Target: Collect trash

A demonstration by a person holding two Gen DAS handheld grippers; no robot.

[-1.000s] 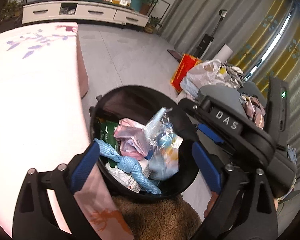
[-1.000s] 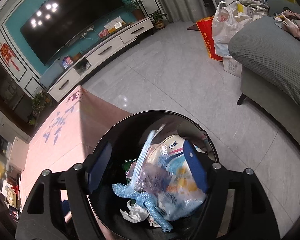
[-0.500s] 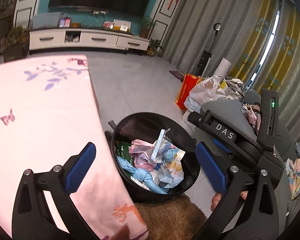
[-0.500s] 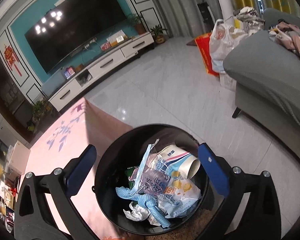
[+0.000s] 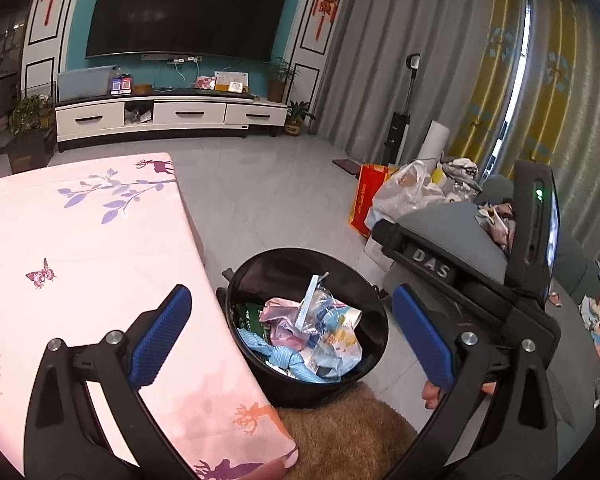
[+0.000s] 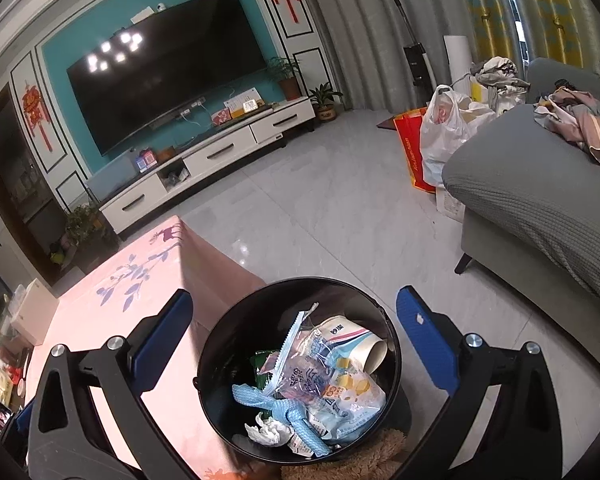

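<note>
- Both grippers are hanging above the black bin (image 6: 300,364), which is sitting on the floor beside the pink table (image 5: 80,240).
- The left gripper (image 5: 292,340) is spread wide and carrying nothing; the right gripper (image 6: 296,344) too (nothing between its blue pads).
- Wrappers (image 6: 332,392), a blue cloth (image 6: 276,404) and a paper cup (image 6: 356,340) are lying in the bin.
- Next piece, I'd say: look to the table's far left, pinch firmly, release low over the bin.

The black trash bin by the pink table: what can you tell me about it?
The black trash bin is round, open-topped and looks like smooth plastic. It stands upright on the grey floor, close against the pink tablecloth, with a brown fluffy rug at its base. Inside lie a blue cloth, clear snack bags, crumpled paper and a paper cup.
</note>
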